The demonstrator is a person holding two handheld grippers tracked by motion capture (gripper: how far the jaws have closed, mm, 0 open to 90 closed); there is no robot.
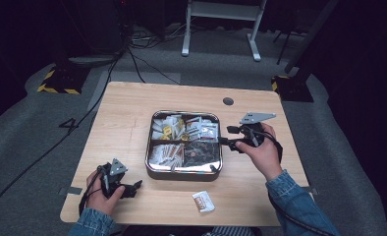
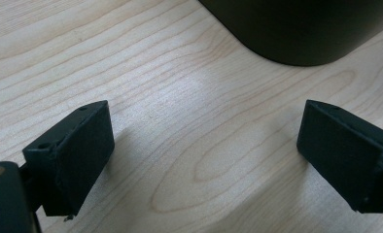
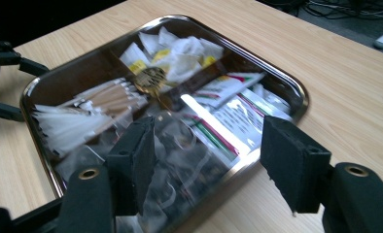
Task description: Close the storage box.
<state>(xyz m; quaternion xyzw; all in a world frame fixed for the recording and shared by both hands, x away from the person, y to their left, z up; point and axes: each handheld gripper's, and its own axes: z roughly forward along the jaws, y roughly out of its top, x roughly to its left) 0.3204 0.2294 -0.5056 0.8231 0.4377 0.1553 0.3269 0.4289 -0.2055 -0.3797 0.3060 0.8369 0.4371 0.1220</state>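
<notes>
A square metal tray (image 1: 181, 176) with four compartments sits mid-table, holding white sachets (image 1: 168, 127), brown stick packets (image 1: 168, 152), striped packets (image 1: 203, 129) and dark packets (image 1: 201, 153). My right gripper (image 1: 227, 135) hovers at the tray's right edge, pointing left at it, open. In the right gripper view its jaws (image 3: 209, 150) stand apart with nothing between them, above the tray's near rim (image 3: 296, 92). My left gripper (image 1: 132, 189) rests low at the table's front left, open. Its jaws (image 2: 204, 145) are wide over bare wood, near the tray's dark outer wall (image 2: 301, 29).
A single white-and-brown packet (image 1: 203, 201) lies on the table in front of the tray. A round cable hole (image 1: 228, 101) is at the back right of the wooden table (image 1: 127, 123). Cables and a stand's feet lie on the floor beyond.
</notes>
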